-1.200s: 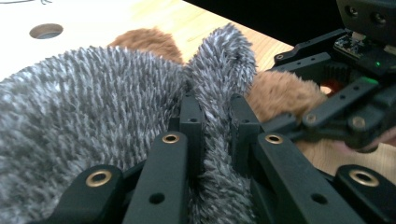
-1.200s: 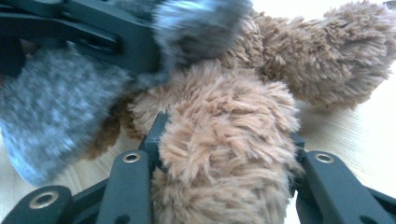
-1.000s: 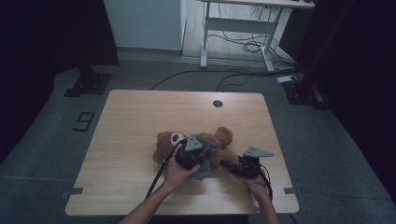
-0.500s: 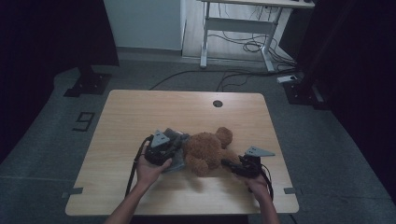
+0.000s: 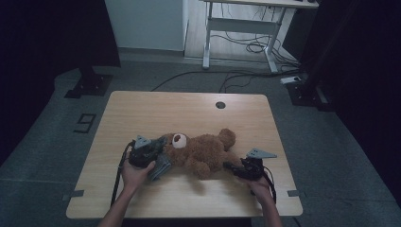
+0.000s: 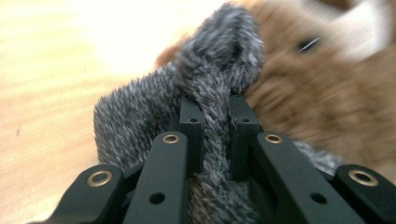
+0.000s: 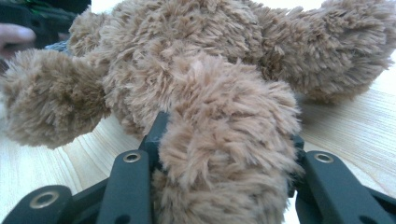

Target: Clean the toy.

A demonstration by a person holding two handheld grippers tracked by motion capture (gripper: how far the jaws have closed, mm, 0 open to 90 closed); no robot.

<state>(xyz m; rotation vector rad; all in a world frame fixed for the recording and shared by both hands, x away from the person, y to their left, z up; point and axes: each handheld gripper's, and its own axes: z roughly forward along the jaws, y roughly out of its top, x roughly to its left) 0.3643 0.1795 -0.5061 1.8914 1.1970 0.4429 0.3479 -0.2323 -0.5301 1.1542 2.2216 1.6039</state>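
A: What has each hand-held gripper got?

B: The left hand-held gripper [image 6: 211, 119] is clenched on a fold of grey fuzzy cloth [image 6: 140, 116], right beside the teddy bear [image 5: 203, 152]'s head. The right hand-held gripper [image 7: 224, 140] is clamped around one brown leg.

A: And the bear?

B: Lying on its side near the front of the surface [image 5: 189, 106], between the two hands.

A: How far along?

B: I'd judge the grey piece is off or nearly so. Whether it's a hat or scarf, or touching the head, is blurred.
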